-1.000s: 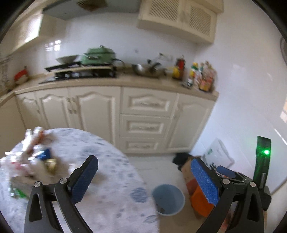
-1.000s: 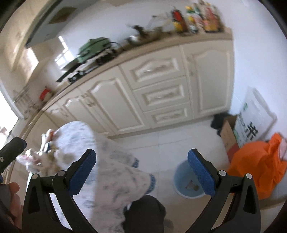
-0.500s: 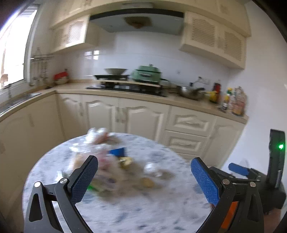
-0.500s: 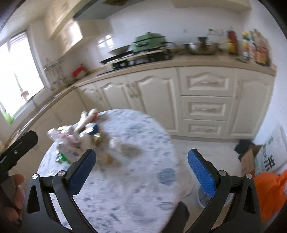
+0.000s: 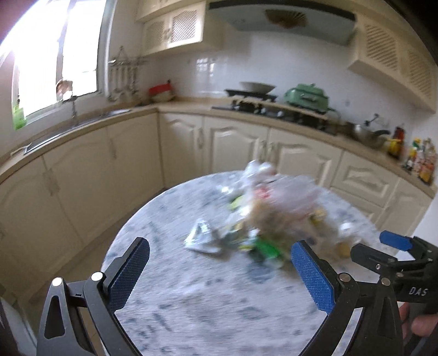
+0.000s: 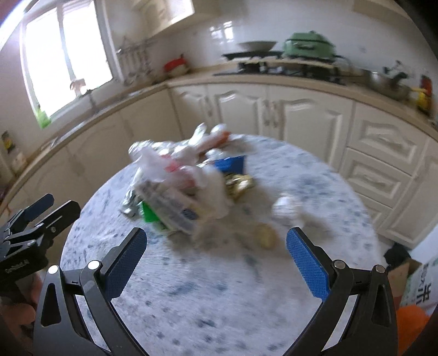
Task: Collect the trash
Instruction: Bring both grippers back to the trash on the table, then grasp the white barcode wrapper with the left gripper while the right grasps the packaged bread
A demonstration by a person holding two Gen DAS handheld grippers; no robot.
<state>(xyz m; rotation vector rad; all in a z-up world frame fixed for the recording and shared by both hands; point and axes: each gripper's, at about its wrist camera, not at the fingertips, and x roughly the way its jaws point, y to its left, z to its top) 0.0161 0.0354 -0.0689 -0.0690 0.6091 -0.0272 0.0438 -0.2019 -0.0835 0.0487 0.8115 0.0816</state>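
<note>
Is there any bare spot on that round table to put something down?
Yes: the near part of the table, between the trash pile and both open tongs, is bare. The middle and far-left are crowded.

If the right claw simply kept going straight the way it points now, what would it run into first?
Most likely the trash pile on the round table. The open right claw aims at the pile's near edge, with a small yellowish scrap closest to its line. Motion blur makes depth uncertain.

Home kitchen; cream cabinets point(image 5: 235, 148); stove point(image 5: 254, 105); range hood point(image 5: 282, 16); sink point(image 5: 74, 128)
</note>
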